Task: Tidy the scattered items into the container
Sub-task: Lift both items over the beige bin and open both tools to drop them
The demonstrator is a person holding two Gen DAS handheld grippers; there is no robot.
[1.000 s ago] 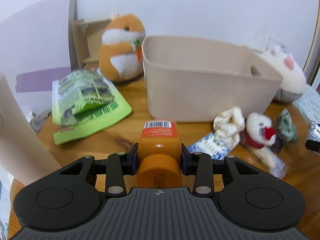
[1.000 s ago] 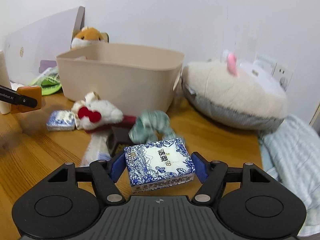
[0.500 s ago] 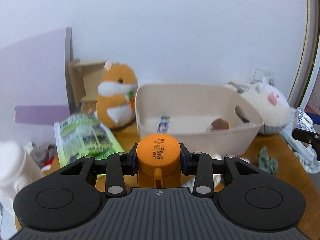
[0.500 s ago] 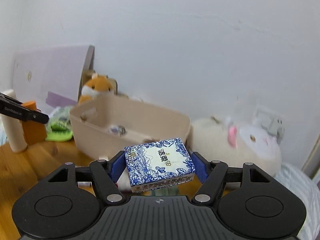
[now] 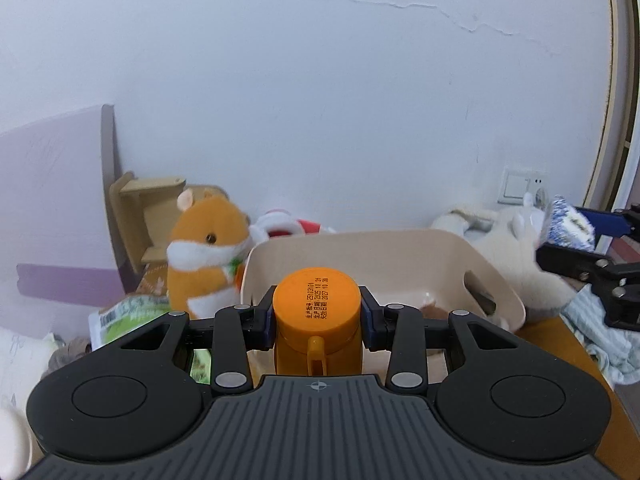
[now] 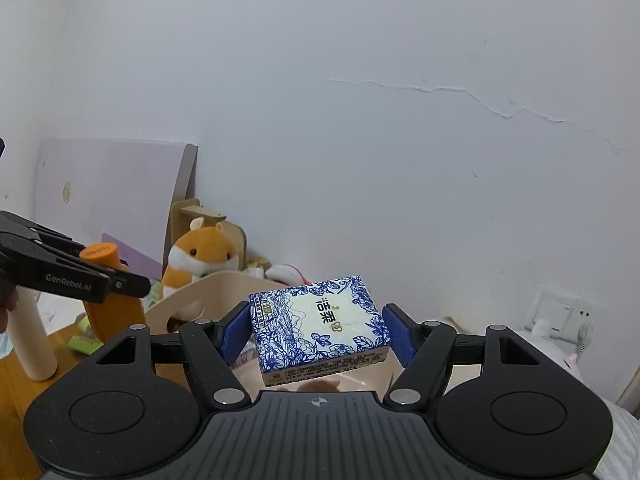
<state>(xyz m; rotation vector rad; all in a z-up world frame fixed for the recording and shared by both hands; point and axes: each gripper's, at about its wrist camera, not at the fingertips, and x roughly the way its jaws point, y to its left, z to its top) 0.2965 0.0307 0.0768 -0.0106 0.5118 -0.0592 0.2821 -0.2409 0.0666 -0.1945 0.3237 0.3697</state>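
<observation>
My left gripper (image 5: 317, 316) is shut on an orange bottle (image 5: 317, 312) with a round cap, held upright in the air in front of the beige bin (image 5: 448, 248). The bin's inside shows a small brown item on its floor. My right gripper (image 6: 316, 328) is shut on a blue-and-white tissue pack (image 6: 320, 326), lifted over the near part of the beige bin (image 6: 188, 296). In the left wrist view the right gripper (image 5: 576, 248) with the tissue pack (image 5: 568, 228) hangs at the right edge. In the right wrist view the left gripper (image 6: 120, 280) with the bottle (image 6: 108, 300) is at the left.
An orange hamster plush (image 5: 204, 252) sits left of the bin, with a red-and-white plush (image 5: 280, 224) behind it. A white plush (image 5: 520, 248) and a light blue cloth (image 5: 608, 340) lie right of the bin. A green packet (image 5: 128, 312) lies at the left. A cream cylinder (image 6: 32, 340) stands on the wooden table.
Both grippers have risen with their items still held. The views now look down over the bin's rim into it, and the items scattered on the table have dropped out of sight.
</observation>
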